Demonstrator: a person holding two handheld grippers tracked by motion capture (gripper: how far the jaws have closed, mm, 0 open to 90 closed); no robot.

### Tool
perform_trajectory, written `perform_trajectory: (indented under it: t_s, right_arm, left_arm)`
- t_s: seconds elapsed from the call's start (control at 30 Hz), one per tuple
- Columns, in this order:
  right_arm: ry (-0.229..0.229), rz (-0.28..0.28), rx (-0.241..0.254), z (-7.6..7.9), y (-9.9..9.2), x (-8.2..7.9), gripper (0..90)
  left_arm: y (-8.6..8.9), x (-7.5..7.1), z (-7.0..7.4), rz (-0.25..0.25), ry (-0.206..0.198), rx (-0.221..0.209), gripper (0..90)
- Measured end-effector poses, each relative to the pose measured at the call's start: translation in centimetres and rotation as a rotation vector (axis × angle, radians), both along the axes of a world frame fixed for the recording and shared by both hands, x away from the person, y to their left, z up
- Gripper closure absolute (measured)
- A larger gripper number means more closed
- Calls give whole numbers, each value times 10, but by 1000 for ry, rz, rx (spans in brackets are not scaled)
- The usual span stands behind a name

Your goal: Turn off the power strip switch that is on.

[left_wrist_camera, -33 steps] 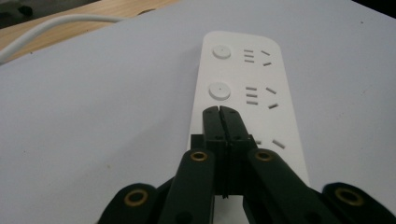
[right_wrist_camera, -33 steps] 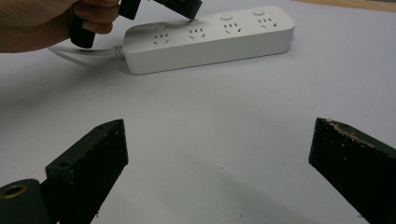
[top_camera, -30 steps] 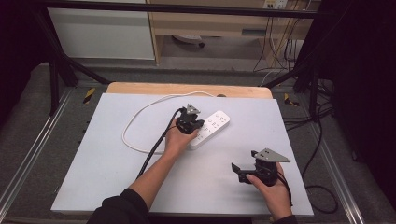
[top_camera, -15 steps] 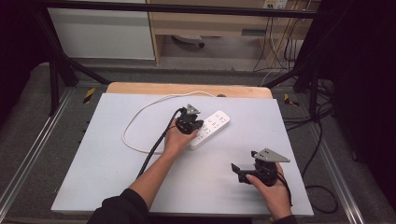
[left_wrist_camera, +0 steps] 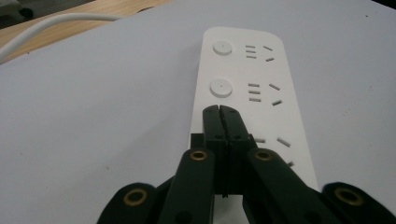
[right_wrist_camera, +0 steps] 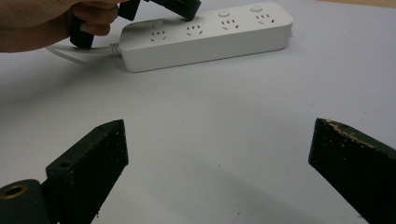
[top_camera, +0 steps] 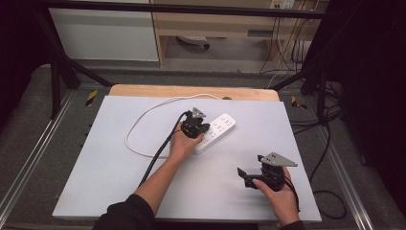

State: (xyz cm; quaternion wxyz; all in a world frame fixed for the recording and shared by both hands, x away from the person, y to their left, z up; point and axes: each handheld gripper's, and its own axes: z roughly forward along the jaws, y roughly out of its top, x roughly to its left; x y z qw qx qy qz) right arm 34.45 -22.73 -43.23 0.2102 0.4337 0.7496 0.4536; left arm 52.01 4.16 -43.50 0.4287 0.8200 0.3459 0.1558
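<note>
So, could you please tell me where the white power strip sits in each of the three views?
High view: power strip at table centre, under the left gripper.
Left gripper view: it runs from the top down under the shut fingers.
Right gripper view: across the top, beyond the open fingers.
Shared landmark: its round buttons.

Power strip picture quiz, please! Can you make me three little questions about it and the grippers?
1. True or false: the left gripper is closed, with its tips over the white power strip.
2. Is the right gripper open or shut?
3. What does the right gripper hold? A) the power strip B) the white cord C) nothing

Key: 1 true. 2 open, its jaws stand wide apart. 3 C, it sits above the bare table, away from the strip.
</note>
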Motion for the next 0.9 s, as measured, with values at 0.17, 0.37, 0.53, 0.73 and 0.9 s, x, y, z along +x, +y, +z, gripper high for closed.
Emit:
perform_trajectory:
  t_s: [0.17, 0.37, 0.53, 0.73, 0.9]
  right_arm:
    - [2, -1, -2, 0, -1, 0, 54]
    - [4, -1, -5, -1, 0, 0, 55]
    - [6, -4, -2, -1, -1, 0, 55]
    - [8, -6, -1, -1, -1, 1, 55]
    - [7, -9, -2, -1, -2, 0, 55]
  left_arm:
    - [-5, -1, 0, -14, -7, 13, 900]
    - [-4, -1, 0, -12, -1, 4, 900]
    - [-4, -1, 0, -6, 4, -3, 900]
    - [-1, -1, -1, -6, 22, -28, 900]
    - [0, 0, -1, 0, 26, -34, 900]
